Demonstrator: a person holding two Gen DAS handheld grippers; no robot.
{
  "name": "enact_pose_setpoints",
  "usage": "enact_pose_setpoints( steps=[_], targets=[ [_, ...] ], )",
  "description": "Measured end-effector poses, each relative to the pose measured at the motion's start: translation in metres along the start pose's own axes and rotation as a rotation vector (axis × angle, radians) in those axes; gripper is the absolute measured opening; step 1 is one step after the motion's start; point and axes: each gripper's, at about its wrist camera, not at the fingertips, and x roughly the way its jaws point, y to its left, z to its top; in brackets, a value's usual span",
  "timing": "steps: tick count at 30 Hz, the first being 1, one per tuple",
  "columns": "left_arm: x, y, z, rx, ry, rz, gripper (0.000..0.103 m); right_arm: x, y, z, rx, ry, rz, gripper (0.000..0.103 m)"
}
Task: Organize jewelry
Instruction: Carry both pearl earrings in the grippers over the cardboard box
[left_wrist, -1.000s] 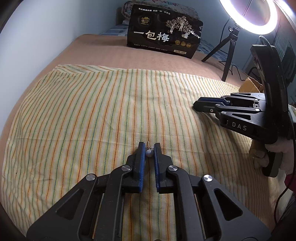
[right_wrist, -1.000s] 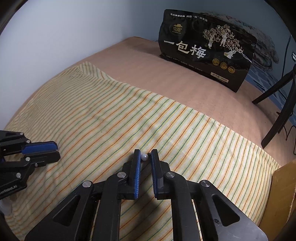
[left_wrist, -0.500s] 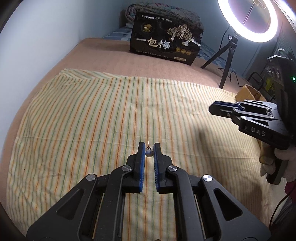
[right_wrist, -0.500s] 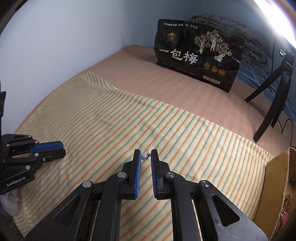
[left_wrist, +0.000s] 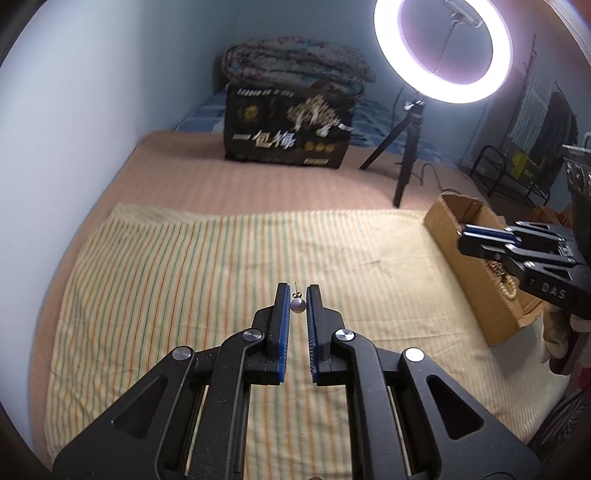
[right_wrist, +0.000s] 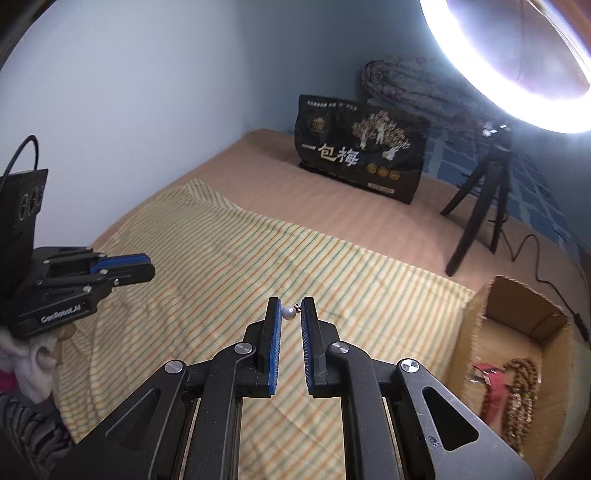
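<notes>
Both hand-held grippers clamped on pearl earrings, L (left_wrist: 298, 306) & R (right_wrist: 289, 313); cardboard box (right_wrist: 517, 332) lies right, R nearer

- a bedroom in a home: a bed (left_wrist: 258, 192) against a pale blue wall (left_wrist: 110, 92)
- folded quilt (left_wrist: 295, 70) at its far end
- lit ring light (left_wrist: 443, 51) on a tripod

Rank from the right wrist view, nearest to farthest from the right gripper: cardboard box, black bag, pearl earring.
1. Pearl earring, held in the right gripper jaws.
2. Cardboard box, right, beside the striped cloth.
3. Black bag, far back, upright.
</notes>
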Motion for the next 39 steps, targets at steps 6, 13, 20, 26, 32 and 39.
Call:
enact_pose_setpoints(
  steps=[6,13,20,26,32,39],
  targets=[
    [-0.021,-0.029,0.02,0.051,-0.028,-0.03,0.007,-0.053,-0.012,-0.01,0.017,-0.036,-0.034,0.009],
    [-0.04,-0.077,0.037,0.103,-0.047,-0.094,0.007,-0.102,-0.039,-0.028,0.059,-0.064,-0.092,0.009],
    [-0.047,-0.131,0.045,0.162,-0.053,-0.152,0.007,-0.136,-0.072,-0.046,0.118,-0.081,-0.14,0.009],
    [-0.049,-0.169,0.046,0.183,-0.049,-0.193,0.007,-0.155,-0.093,-0.056,0.159,-0.096,-0.172,0.009],
    [-0.041,-0.204,0.045,0.17,-0.04,-0.238,0.007,-0.162,-0.11,-0.062,0.195,-0.108,-0.185,0.009],
    [-0.019,-0.229,0.036,0.181,-0.003,-0.25,0.007,-0.156,-0.128,-0.068,0.231,-0.089,-0.197,0.009]
  ],
)
